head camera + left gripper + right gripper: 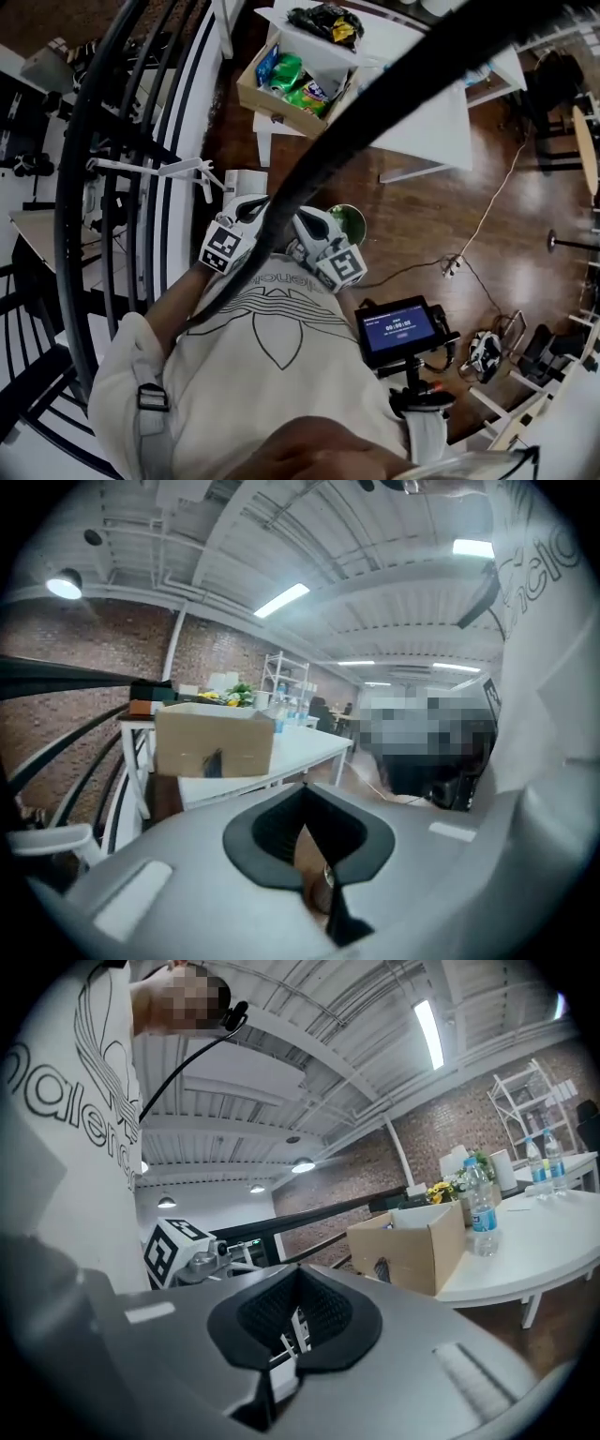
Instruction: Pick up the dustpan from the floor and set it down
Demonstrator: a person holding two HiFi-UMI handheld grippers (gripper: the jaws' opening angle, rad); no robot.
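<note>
Claws pressed together, left claw (330,892) and right claw (286,1352) empty, green object (352,222) half hidden.

"What's underfoot?"

"A glossy dark wooden floor (441,216). A white surface (422,131) stands on it, with a cardboard box (281,111) at its left edge."

"And around?"

"A brick wall (84,649), a white ribbed ceiling (375,583) with lit strip lights (281,599), a curved black railing (67,206) and white shelving (530,1101) by the bricks."
</note>
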